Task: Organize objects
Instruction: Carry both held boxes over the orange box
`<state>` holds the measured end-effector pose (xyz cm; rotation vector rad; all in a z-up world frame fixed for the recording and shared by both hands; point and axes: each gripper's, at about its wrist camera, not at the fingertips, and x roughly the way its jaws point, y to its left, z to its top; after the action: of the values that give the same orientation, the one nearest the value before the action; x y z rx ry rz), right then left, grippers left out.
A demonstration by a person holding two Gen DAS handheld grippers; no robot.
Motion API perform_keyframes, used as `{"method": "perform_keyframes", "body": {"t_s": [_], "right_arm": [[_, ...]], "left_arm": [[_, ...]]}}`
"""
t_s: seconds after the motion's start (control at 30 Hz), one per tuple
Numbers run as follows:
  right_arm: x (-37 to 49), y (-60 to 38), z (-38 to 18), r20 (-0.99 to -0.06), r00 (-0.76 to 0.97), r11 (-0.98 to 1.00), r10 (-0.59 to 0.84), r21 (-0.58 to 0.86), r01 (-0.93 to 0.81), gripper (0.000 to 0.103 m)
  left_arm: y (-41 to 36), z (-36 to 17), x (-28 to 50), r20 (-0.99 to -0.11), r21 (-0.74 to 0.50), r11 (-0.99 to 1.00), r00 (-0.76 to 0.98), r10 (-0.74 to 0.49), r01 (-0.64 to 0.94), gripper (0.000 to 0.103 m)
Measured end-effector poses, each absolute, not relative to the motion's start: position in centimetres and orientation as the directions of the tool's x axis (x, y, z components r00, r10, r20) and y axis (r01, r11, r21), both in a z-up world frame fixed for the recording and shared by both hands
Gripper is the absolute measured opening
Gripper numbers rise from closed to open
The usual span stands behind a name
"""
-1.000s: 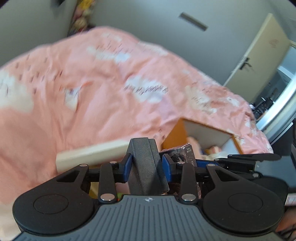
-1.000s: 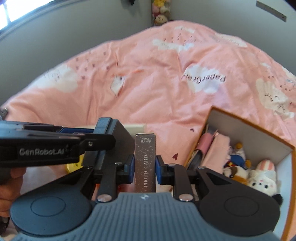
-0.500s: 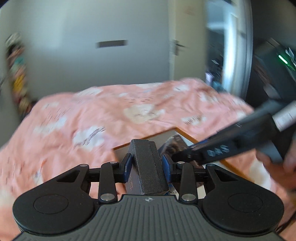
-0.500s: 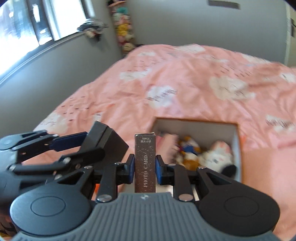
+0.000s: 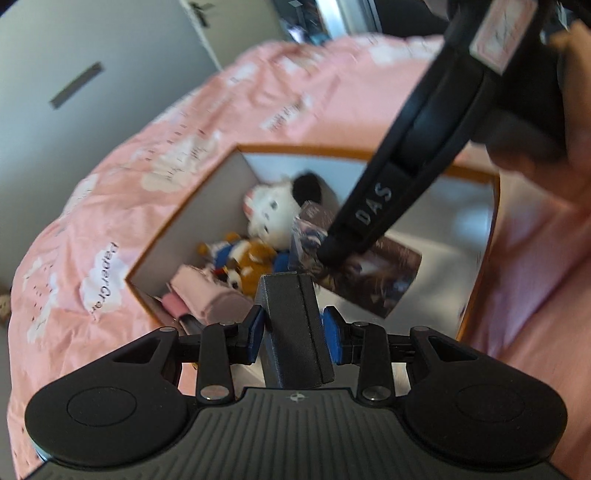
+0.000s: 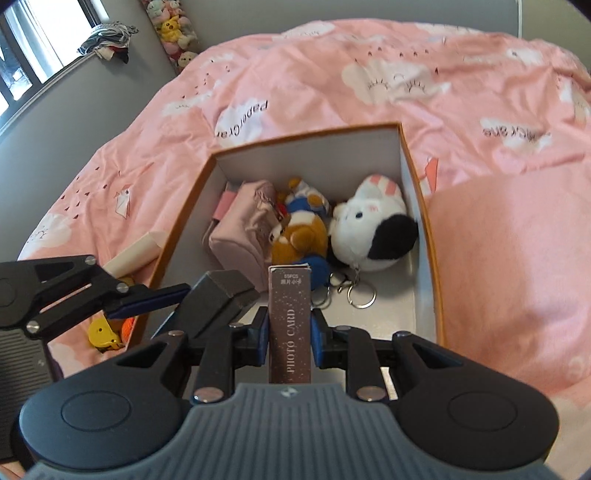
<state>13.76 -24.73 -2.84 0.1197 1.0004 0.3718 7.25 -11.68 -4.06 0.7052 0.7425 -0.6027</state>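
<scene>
Dark box: my left gripper (image 5: 293, 330) has its blue fingers (image 5: 255, 332) clamped on a plain dark grey box (image 5: 295, 328), matte, with a seam down one side; it hangs over the near rim of the storage box.
Card box: my right gripper (image 6: 289, 336) grips a slim brown speckled card box (image 6: 290, 325) printed "PHOTO CARD", upright, also over the near rim.
Storage box: open storage box (image 6: 402, 147), orange rim, white walls, lying on the bed.
Inside: a pink pouch (image 6: 243, 229) by the left wall, a brown and blue plush (image 6: 301, 229) in the middle, a white plush (image 6: 369, 229) with a black patch by the right wall, and key rings (image 6: 354, 291) on the floor in front of them.
Bed: pink cover (image 6: 369, 74) with white clouds and lettering; a pink cloth (image 6: 509, 266) lies beside the storage box's right wall.
Room: grey walls; a window (image 6: 29, 62) and a column of plush toys (image 6: 173, 33) in the far left corner.
Right view only: a cream block (image 6: 136, 251) and a yellow item (image 6: 101, 332) on the bed outside the left wall.
Left view only: a door (image 5: 207, 22), and a dark printed sheet (image 5: 373, 280) on the storage box floor under my right gripper's tip.
</scene>
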Motion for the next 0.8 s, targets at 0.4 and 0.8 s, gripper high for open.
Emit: {"method": "perform_keyframes", "body": {"t_s": [0.4,0.8], "right_arm": [[14.3,-24.4,-4.4,-0.82,0.445,0.929,0.36,0.27,-0.253,0.024],[14.6,-24.5,-5.2,-0.843,0.418,0.936,0.339,0.258,-0.239,0.024]], "left_arm": [[-11.9,-6.7,9.6,-0.85,0.358,0.475,0.491,-0.19,0.804,0.039],[-10.9,-7.4,11.4,-0.899,0.185,0.467,0.341,-0.275,0.865,0.046]]}}
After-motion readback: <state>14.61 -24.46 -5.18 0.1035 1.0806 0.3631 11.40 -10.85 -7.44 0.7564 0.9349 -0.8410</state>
